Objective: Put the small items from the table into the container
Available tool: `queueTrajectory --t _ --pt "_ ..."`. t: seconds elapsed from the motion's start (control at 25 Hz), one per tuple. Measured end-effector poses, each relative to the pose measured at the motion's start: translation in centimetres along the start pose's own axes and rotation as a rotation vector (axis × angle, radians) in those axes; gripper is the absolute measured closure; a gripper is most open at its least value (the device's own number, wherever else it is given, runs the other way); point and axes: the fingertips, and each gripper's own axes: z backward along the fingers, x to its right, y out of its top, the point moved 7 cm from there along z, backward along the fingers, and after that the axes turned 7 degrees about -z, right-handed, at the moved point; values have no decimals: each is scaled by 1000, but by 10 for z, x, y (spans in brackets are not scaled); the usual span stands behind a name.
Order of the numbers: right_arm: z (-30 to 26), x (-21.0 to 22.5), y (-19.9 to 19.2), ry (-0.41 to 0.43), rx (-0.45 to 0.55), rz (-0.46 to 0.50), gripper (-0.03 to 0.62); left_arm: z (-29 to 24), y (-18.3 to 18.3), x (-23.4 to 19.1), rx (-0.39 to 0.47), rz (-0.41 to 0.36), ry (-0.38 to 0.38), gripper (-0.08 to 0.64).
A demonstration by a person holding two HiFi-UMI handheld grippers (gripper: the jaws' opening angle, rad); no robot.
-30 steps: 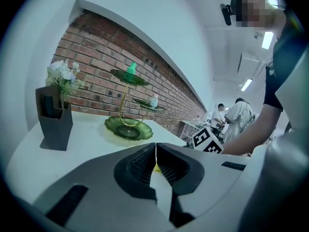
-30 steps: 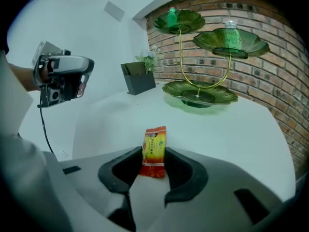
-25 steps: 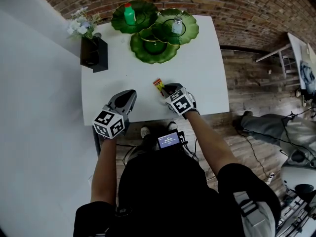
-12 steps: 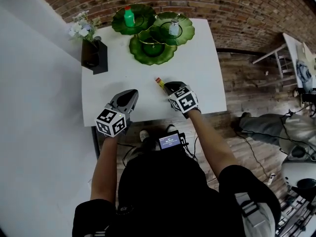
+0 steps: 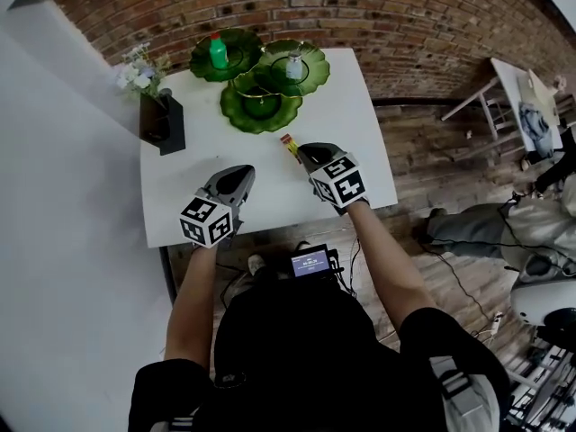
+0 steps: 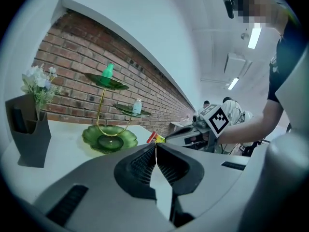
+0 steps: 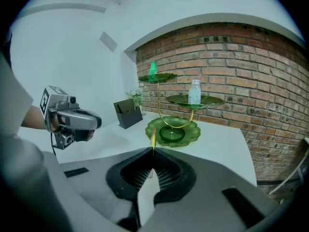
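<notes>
right gripper [image 7: 153,151] clamped on the thin red-yellow packet [image 7: 153,138], edge-on, held above the table [image 5: 346,138] just short of the green tiered dish [image 7: 192,129]. left gripper [image 6: 155,145] closed on nothing, off to the side. judgement: carry the packet level over the lowest dish, stay clear of the gold stem [image 7: 159,105], and lower before releasing so it doesn't slide off the rim.

White table [image 5: 335,126] with green tiered stand [image 5: 261,108], black holder [image 5: 165,124]

Left gripper [image 5: 243,173] has its jaws together; right gripper [image 5: 302,153] pinches a sachet [image 5: 288,142].

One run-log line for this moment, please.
right gripper: shut on thin red-and-yellow packet | left gripper: shut, empty | green three-tier stand: bottom tier empty
</notes>
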Motion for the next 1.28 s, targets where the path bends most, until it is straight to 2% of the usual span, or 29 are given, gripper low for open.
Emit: queueTrajectory --t 0.44,0.88,1.28 --pt "26 18 24 -39 58 3 574 -22 19 3 30 -27 -38 549" --pt "35 47 94 -69 169 19 574 -39 66 -17 77 -85 -20 549" --pt "26 83 138 -148 199 -6 574 -57 96 -32 91 -118 -18 549"
